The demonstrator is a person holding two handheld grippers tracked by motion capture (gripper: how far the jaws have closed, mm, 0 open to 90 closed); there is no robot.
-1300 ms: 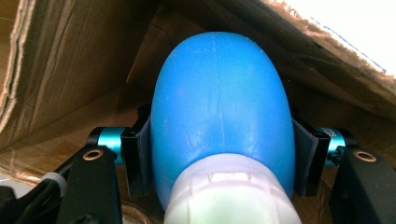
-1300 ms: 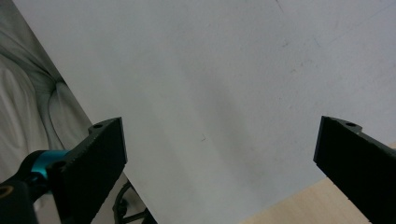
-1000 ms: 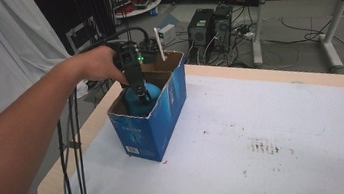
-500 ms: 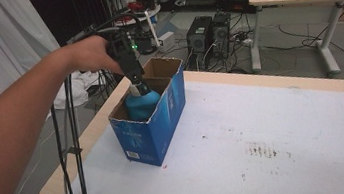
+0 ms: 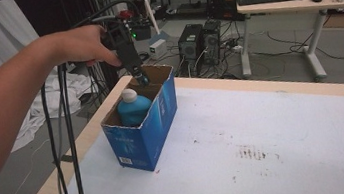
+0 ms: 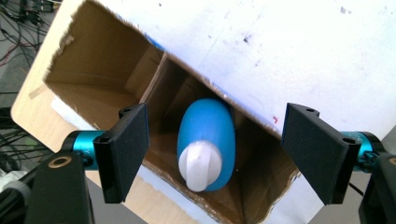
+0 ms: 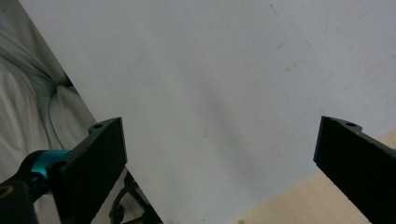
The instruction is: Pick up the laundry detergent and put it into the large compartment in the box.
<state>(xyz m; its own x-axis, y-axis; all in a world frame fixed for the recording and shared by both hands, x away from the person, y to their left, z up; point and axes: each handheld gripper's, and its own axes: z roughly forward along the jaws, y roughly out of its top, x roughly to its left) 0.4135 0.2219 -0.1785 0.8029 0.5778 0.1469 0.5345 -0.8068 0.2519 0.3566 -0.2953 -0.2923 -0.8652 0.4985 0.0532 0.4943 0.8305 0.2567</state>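
While my left hand-held gripper [image 5: 141, 78] hangs spread and empty over the blue box [image 5: 145, 128], just opened, the blue bottle [image 6: 207, 140] stands upright in the near compartment. My right hand-held gripper [image 7: 219, 172] is spread wide above the white tabletop [image 7: 224, 84].

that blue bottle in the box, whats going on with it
A person is working at the table with a hand-held gripper in each hand. The blue bottle with a white cap stands in one compartment of the open blue cardboard box near the table's left edge. The left gripper hangs above the box with its jaws apart, having just been opening, and the bottle sits below them untouched. The right gripper is open over the bare white table cover, holding nothing.
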